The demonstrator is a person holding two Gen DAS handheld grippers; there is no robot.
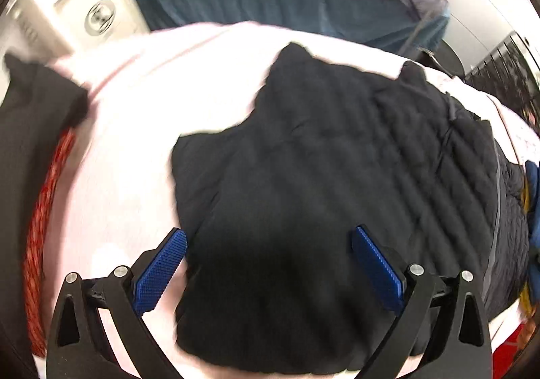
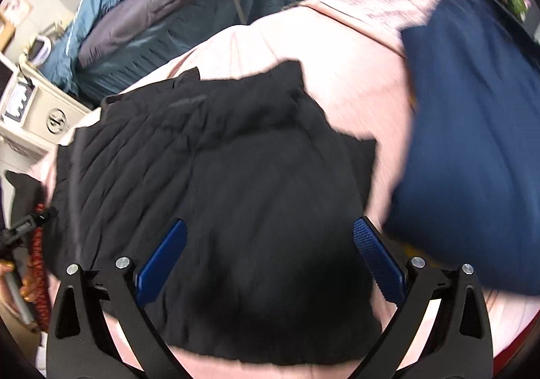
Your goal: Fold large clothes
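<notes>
Pale pink cloth (image 1: 128, 129) covers the surface under both of our tools, and whether it dresses a desk or a bed we cannot tell. Nearest to us in the left wrist view, our left hand-held gripper (image 1: 268, 264) hovers with its blue-padded fingers (image 1: 160, 272) spread wide apart, gripping nothing; the black jacket (image 1: 303, 176) fills the gap between them. In the right wrist view our right hand-held gripper (image 2: 269, 259) is likewise spread wide and empty above the same black jacket (image 2: 236, 193). That jacket lies on the pink cloth as a compact, roughly rectangular bundle, its near portion smooth and matte, its farther portion ribbed with horizontal quilted channels. Two small points of fabric stick up along its far edge, and a grey strip, possibly a zip or lining edge, runs down its right side in the left view. Just beside it on the right sits a navy blue garment (image 2: 472, 143), resting on the pink cloth and blurred. At the left edge a red braided cord (image 1: 44, 227) curves along the rim of the surface. Farther back stands a cream cabinet (image 1: 84, 8) with a round dial, and beyond that lies a heap of teal and grey bedding (image 2: 162, 8).
</notes>
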